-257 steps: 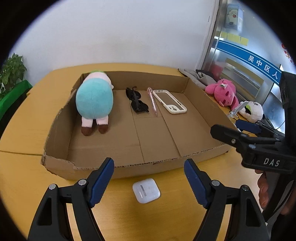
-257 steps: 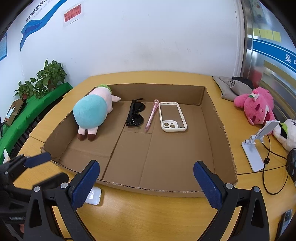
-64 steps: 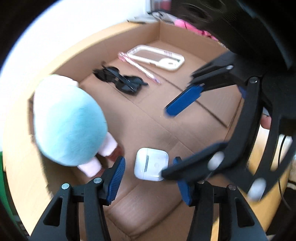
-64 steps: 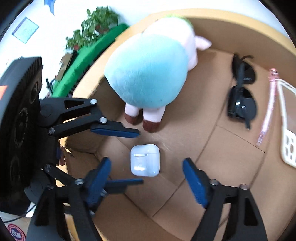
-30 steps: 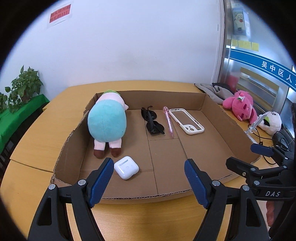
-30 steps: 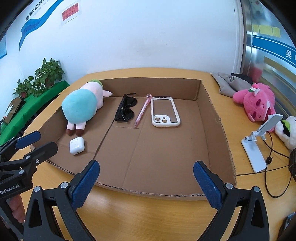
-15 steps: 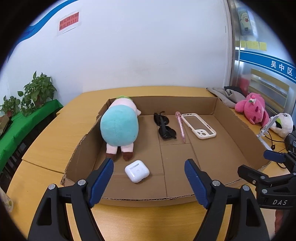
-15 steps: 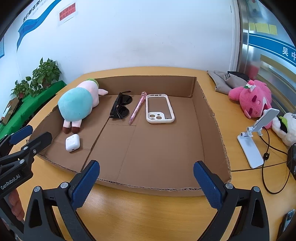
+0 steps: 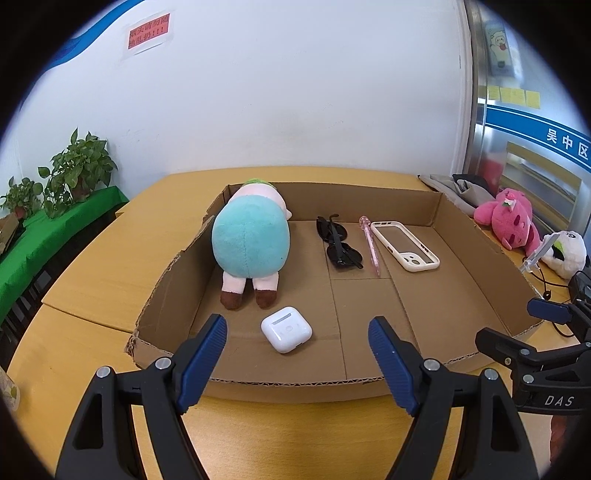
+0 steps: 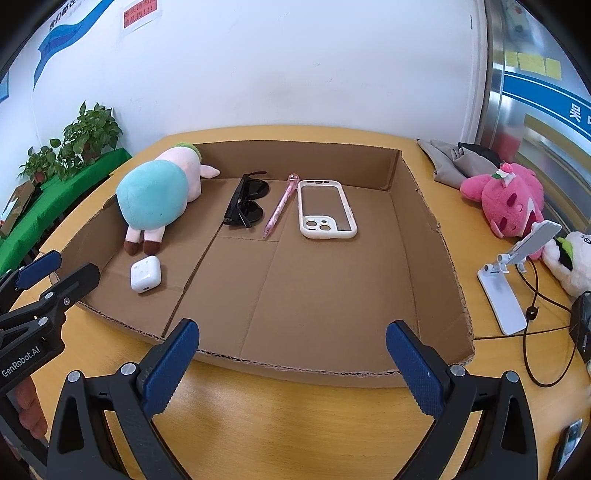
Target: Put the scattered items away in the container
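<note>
legible markings: the right hand-held gripper [image 10: 291, 345], seen from the left wrist view, carries "das" in white on its black body; the left hand-held gripper [image 9: 297, 343], seen from the right wrist view, carries "genrobot.ai". a red wall notice [image 9: 149, 32] bears characters too small to read, and a blue band [image 9: 535, 127] at the right shows white chinese characters

both hand-held grippers are released, ribbed blue pads spread wide on black plastic frames, grasping nothing, and hang above the bench [image 10: 295, 410] just short of the near wall of the container

the cardboard container [image 10: 428, 236] is a shallow corrugated tray with rough torn edges and creased floor panels. inside it, near the front left, a glossy white earbud case [image 9: 286, 329] with rounded corners lies flat, just beside the brown feet of a soft teal and pink plush toy [image 9: 249, 236]. further back lie folded black sunglasses [image 9: 338, 243], a slim pink pen [image 9: 370, 245] and a cream phone case [image 9: 405, 245] with camera cutouts, side by side

outside the container on the smooth wooden bench rest a fuzzy pink plush [image 10: 511, 199], a white phone stand [image 10: 511, 275] and a black cable [image 10: 535, 332]
</note>
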Demonstrator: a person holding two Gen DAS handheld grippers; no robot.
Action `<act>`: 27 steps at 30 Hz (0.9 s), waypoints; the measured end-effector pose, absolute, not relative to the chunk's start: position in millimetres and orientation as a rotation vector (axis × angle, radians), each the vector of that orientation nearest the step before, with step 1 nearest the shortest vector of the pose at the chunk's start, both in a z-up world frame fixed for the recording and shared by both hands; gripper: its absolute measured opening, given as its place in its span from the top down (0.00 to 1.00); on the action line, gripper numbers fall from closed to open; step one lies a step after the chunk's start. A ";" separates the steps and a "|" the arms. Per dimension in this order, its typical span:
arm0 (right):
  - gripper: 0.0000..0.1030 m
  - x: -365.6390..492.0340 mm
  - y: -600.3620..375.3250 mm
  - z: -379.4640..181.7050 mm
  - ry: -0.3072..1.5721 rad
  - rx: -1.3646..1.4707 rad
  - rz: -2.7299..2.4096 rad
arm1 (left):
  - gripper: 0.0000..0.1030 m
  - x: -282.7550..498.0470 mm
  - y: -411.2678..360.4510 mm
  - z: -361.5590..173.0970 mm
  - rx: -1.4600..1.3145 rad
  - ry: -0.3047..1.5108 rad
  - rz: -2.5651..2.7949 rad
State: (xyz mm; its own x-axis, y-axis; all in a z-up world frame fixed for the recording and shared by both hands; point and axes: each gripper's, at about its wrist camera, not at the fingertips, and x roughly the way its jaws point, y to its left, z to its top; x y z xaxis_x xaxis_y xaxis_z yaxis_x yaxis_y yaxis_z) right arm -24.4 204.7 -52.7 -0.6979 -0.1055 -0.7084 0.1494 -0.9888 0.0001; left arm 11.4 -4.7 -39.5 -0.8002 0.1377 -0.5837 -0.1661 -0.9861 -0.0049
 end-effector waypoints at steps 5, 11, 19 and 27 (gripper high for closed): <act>0.00 -24.1 203.6 -54.3 0.101 1.162 -2.765 | 0.23 13.2 -5.8 -39.7 -0.905 0.051 2.845; 0.00 -22.5 205.2 -55.0 0.099 1.164 -2.763 | 0.23 15.6 -6.2 -38.7 -0.897 0.037 2.855; 0.00 -19.5 204.3 -52.2 0.091 1.161 -2.787 | 0.23 17.4 -4.3 -42.5 -0.891 0.074 2.838; 0.00 -15.4 201.0 -55.6 0.106 1.180 -2.777 | 0.23 21.5 -5.1 -39.6 -0.878 0.074 2.859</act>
